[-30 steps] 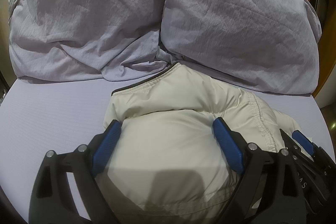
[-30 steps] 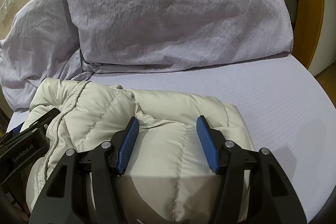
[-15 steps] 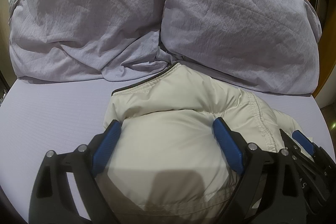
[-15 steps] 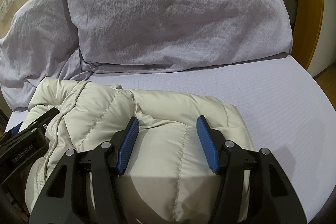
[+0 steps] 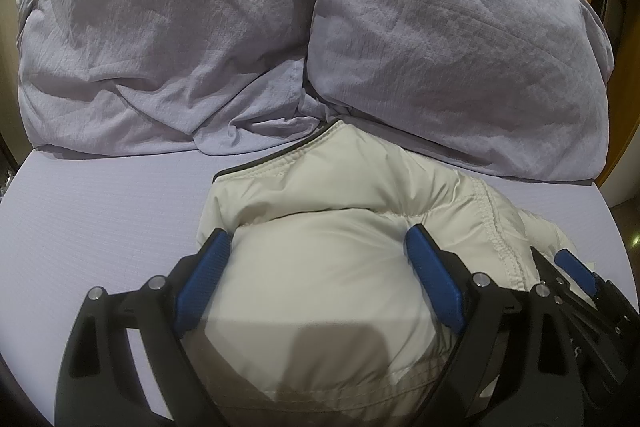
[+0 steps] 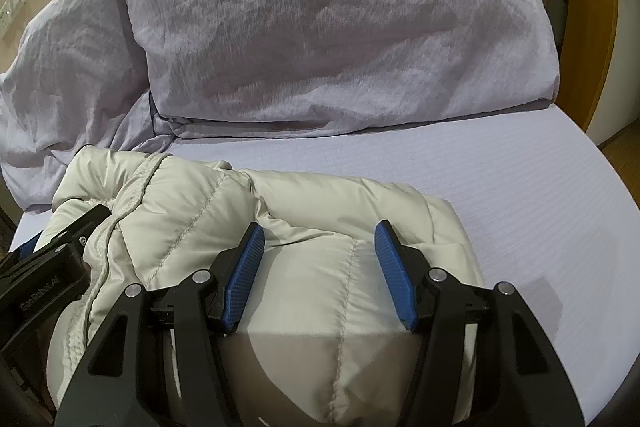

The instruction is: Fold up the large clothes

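Note:
A cream puffy jacket (image 5: 340, 187) lies bundled on the bed, its dark-edged collar toward the bedding. My left gripper (image 5: 316, 235) stands wide, and its blue pads press into both sides of a bulging fold of the jacket. In the right wrist view the jacket (image 6: 192, 195) shows quilted seams. My right gripper (image 6: 318, 227) is shut on another padded fold, which creases at both pads. Each gripper shows in the other's view: the right gripper (image 5: 576, 267) at the jacket's right edge, the left gripper (image 6: 52, 259) at its left edge.
Crumpled lilac bedding (image 5: 160, 47) and a big pillow (image 5: 440, 27) are piled right behind the jacket. The lilac bed sheet (image 6: 480, 167) stretches flat to the right and the bed sheet (image 5: 100, 207) to the left. A wooden panel (image 6: 592, 7) rises at the far right.

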Demonstrator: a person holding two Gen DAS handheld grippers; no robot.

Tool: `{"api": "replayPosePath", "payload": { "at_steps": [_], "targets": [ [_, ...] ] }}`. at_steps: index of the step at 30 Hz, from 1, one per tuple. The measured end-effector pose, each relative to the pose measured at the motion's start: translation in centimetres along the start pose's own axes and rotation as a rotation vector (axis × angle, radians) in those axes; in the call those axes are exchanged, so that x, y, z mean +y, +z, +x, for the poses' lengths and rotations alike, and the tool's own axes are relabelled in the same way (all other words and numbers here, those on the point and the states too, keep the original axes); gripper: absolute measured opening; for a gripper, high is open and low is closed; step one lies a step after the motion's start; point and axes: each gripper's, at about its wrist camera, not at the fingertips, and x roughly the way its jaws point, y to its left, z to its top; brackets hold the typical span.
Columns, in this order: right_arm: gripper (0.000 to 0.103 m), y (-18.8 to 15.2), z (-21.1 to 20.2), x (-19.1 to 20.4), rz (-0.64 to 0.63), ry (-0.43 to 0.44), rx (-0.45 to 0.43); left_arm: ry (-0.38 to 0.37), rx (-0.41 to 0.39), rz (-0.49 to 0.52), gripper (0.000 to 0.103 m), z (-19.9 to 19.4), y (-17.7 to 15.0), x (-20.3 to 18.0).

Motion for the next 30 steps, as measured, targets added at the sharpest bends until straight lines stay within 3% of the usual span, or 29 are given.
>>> {"api": "replayPosePath", "payload": {
  "at_steps": [5,8,12,30],
  "targets": [
    [0.063,0.5,-0.7,-0.3,-0.005,0.012,0.043,-0.034,0.017,-0.016,0.089,-0.6,0.5,0.7],
    [0.070,0.1,-2.3,-0.8,0.015,0.027,0.029,-0.046,0.011,-0.018,0.089,-2.0,0.8,0.9],
    [0.071,-0.7,-3.6,-1.3,0.010,0.040,0.017,-0.080,-0.006,-0.014,0.089,-3.9,0.5,0.7],
    [0.076,-2.3,-3.5,-1.1,0.017,0.007,-0.055,-0.033,-0.034,0.027,0.096,-2.6,-0.9,0.0]
  ]
}}
